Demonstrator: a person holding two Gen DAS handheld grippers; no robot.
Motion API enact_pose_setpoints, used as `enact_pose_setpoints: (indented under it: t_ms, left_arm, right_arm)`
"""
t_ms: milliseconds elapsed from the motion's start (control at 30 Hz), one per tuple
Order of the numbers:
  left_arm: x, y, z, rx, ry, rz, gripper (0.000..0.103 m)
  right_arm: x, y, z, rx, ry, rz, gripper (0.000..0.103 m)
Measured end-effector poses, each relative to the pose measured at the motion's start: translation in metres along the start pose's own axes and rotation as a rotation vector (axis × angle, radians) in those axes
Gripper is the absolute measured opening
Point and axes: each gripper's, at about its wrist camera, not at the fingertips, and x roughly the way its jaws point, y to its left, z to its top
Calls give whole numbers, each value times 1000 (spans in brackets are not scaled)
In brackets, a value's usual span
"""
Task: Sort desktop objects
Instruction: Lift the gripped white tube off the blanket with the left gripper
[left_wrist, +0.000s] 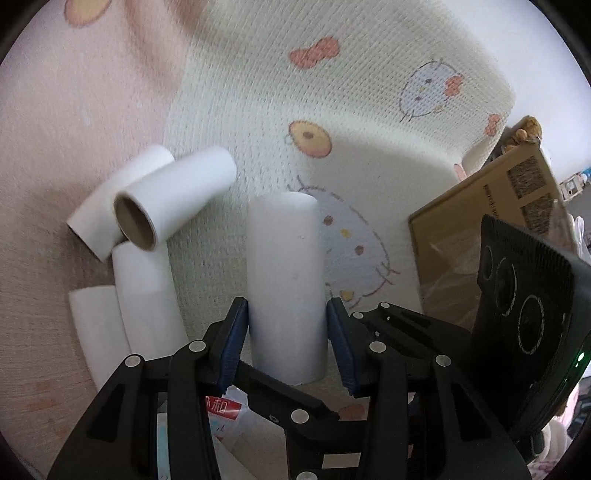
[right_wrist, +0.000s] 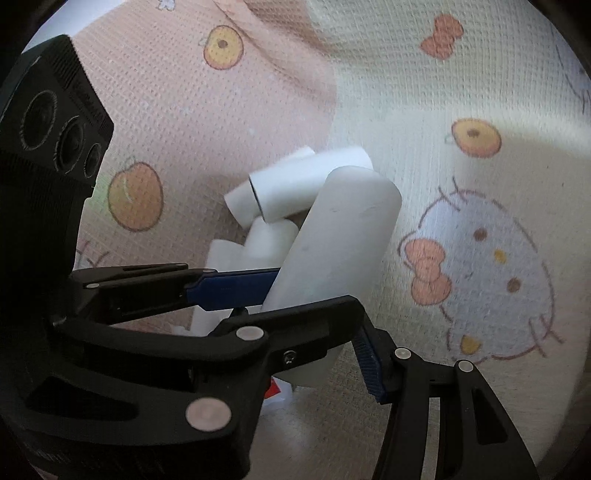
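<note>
In the left wrist view a white paper roll (left_wrist: 284, 280) stands upright between the blue pads (left_wrist: 232, 343) of my left gripper (left_wrist: 287, 314), which is shut on its lower half. Left of it lies a loose pile of several white rolls (left_wrist: 173, 192); one shows its brown cardboard core. In the right wrist view my right gripper (right_wrist: 319, 302) is shut on another white roll (right_wrist: 340, 236), which leans to the right, with a blue pad (right_wrist: 236, 288) on each side. The pile of rolls (right_wrist: 295, 184) lies behind it.
A cartoon-printed mat (left_wrist: 332, 92) in pink and cream covers the surface. A brown cardboard box (left_wrist: 480, 221) stands at the right of the left wrist view. A red-and-white packet (left_wrist: 225, 410) lies under the left gripper. Each view shows the other gripper's black camera body (right_wrist: 48, 129).
</note>
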Motion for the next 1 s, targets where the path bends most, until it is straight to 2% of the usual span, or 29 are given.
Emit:
enact_pose_setpoints:
  t_ms: [200, 533, 1000]
  left_arm:
    - [-27, -18, -2, 51, -68, 27, 47]
    - [-71, -43, -1, 111, -160, 41, 47]
    - [-150, -107, 6, 230, -333, 55, 47]
  right_arm:
    - [-13, 21, 14, -57, -30, -40, 53]
    - [-59, 43, 26, -108, -110, -48, 53]
    - [-156, 70, 43, -208, -290, -68, 54]
